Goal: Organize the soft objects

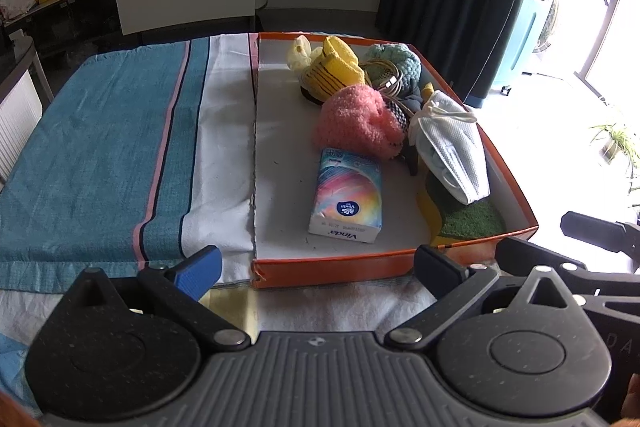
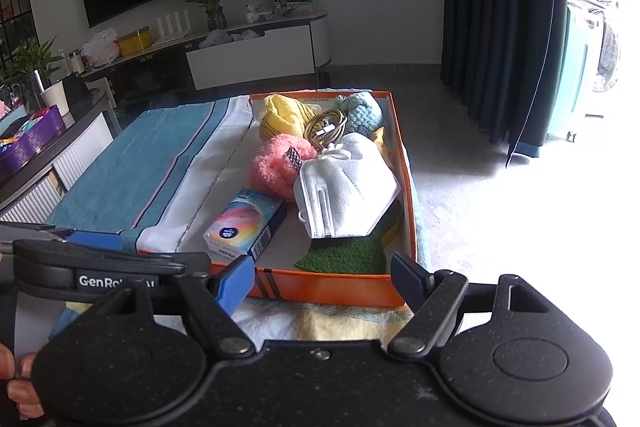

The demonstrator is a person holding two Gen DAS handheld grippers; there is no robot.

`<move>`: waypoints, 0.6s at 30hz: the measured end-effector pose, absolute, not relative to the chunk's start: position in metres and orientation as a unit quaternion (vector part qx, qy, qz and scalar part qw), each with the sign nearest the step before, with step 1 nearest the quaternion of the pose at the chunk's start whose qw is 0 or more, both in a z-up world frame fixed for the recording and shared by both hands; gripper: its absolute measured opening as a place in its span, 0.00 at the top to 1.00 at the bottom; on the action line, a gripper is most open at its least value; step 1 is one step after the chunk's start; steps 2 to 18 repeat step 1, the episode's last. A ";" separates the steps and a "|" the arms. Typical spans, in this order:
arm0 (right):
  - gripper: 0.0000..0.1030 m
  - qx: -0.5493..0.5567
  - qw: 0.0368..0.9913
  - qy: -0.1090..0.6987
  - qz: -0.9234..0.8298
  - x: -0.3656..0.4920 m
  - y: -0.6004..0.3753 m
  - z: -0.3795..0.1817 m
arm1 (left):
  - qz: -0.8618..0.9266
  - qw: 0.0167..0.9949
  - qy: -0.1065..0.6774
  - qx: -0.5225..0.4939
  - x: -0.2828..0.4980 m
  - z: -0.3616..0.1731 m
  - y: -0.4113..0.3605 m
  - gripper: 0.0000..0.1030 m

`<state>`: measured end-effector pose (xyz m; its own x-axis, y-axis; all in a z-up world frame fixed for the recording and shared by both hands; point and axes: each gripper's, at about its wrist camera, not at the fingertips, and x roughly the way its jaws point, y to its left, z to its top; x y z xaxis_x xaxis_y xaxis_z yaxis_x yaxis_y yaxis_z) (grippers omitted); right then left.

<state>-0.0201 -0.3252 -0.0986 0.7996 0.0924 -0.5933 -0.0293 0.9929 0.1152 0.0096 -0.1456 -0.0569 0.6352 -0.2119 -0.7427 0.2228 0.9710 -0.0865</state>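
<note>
left wrist view: tissue pack in orange box, beyond wide-apart left gripper

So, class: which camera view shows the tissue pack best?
The left wrist view: the tissue pack lies central, unobstructed, its top and printed front end visible. In the right wrist view the pack looks smaller, and a blue finger hides its near corner.

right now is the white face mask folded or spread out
Folded. The white fabric face mask lies flat, creased down its middle, ear loops bunched at its top, resting on the green scouring pad inside the orange cardboard box.
</note>
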 end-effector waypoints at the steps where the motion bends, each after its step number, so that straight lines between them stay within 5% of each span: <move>1: 0.13 0.050 0.947 0.315 0.032 -0.020 -0.325 -0.099 | -0.119 0.904 0.410 0.006 0.010 -0.057 -0.146 0.00; 18: 0.13 0.050 0.947 0.315 0.032 -0.020 -0.325 -0.099 | -0.119 0.904 0.410 0.006 0.010 -0.057 -0.146 0.00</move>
